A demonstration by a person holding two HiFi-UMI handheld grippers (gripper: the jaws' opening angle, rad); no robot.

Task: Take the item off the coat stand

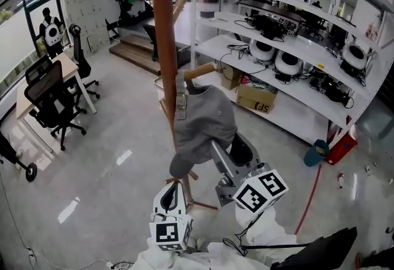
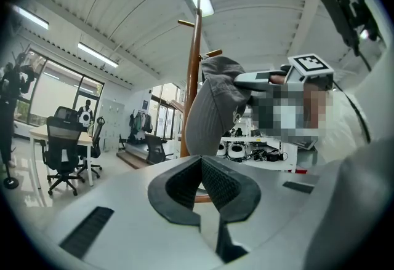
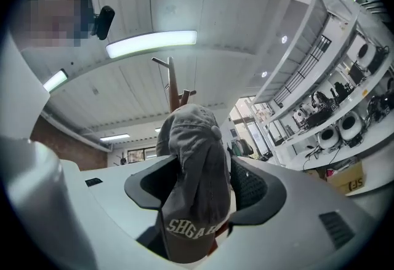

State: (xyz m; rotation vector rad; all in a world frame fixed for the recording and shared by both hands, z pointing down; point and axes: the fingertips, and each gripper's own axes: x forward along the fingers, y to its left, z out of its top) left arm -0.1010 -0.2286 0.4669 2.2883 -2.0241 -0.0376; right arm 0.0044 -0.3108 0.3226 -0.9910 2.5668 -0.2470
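Note:
A grey cap (image 1: pixel 206 121) hangs from a wooden peg (image 1: pixel 200 71) of the brown coat stand (image 1: pixel 163 29). My right gripper (image 1: pixel 229 150) reaches up under the cap from the right. In the right gripper view the cap (image 3: pixel 197 158) droops between the spread jaws of that gripper (image 3: pixel 203 171), its lettered brim nearest the camera, and the pads do not press on it. My left gripper (image 1: pixel 175 186) sits low beside the stand's foot, shut with nothing in it. Its own view (image 2: pixel 200 163) looks up at the cap (image 2: pixel 212 103) and the pole.
White shelving (image 1: pixel 295 47) with gear runs along the right, a cardboard box (image 1: pixel 255 98) beneath it. A desk with black office chairs (image 1: pixel 52 99) stands at the left. A red object (image 1: pixel 341 146) and a teal bin (image 1: pixel 317 153) lie on the floor at right.

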